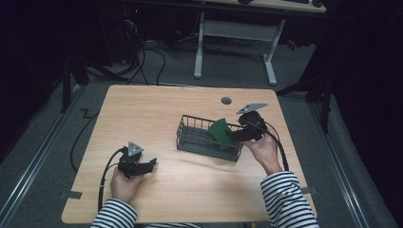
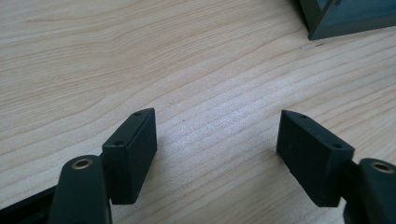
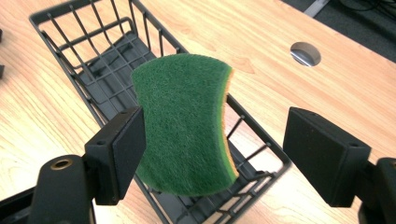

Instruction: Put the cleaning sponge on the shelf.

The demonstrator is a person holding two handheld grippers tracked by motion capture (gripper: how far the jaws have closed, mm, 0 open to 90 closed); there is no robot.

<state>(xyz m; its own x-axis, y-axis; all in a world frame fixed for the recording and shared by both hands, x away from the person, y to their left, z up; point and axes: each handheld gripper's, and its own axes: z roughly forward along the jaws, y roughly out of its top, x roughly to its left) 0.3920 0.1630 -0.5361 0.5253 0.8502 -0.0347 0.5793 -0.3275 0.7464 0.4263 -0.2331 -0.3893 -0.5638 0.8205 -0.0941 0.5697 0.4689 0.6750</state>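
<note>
A green scouring sponge with a yellow underside stands on edge in a black wire basket, leaning at its near end. My right gripper is open around it: the left pad sits beside the sponge's green face and the right pad stands well clear. In the high view the sponge sticks up from the basket at the table's middle right, with the right gripper at the basket's right end. My left gripper rests open near the front left, with bare wood between its jaws.
The wooden table has a round cable hole behind the basket. A corner of the basket shows at the top right of the left gripper view. Beyond the table stands a white desk frame on a dark floor with cables.
</note>
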